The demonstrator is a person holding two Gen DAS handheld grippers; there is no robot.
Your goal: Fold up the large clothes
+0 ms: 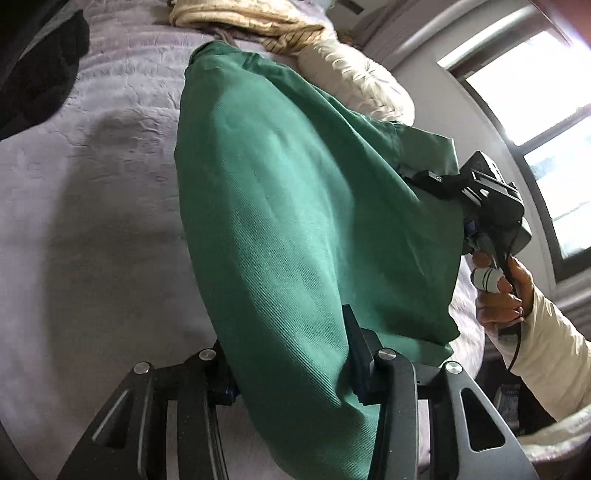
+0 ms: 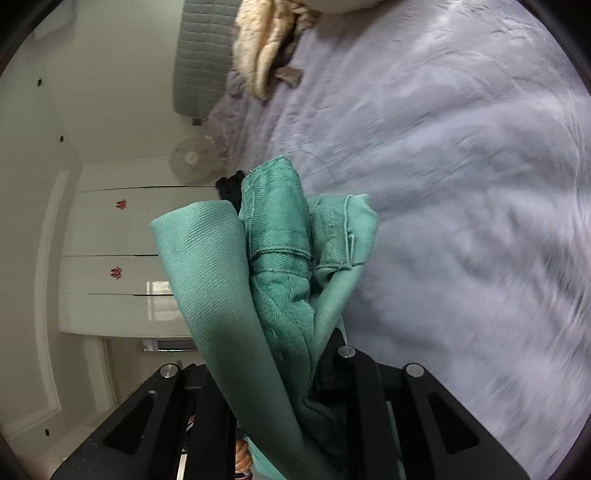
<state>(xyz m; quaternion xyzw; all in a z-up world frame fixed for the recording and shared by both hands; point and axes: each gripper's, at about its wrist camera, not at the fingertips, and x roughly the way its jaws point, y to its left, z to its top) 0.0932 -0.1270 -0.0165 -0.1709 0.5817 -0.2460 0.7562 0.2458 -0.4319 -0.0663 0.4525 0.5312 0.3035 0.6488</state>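
Observation:
A large green garment (image 1: 280,206) hangs stretched between my two grippers above the bed. My left gripper (image 1: 295,354) is shut on one end of the cloth, which drapes over and hides its fingertips. My right gripper (image 1: 421,177) shows in the left wrist view, held in a hand, shut on the far edge of the garment. In the right wrist view the bunched green garment (image 2: 280,266) with its hems and seams fills the closed right gripper (image 2: 280,354); its fingertips are buried in the cloth.
A lilac bedspread (image 1: 92,206) lies under the garment and also shows in the right wrist view (image 2: 461,184). A cream quilt (image 1: 258,18) and white pillow (image 1: 362,81) lie at the bed's head. A dark garment (image 1: 33,74) lies at the left. A window (image 1: 546,122) is at the right. White wardrobe doors (image 2: 110,258) and a fan (image 2: 190,158) stand beyond the bed.

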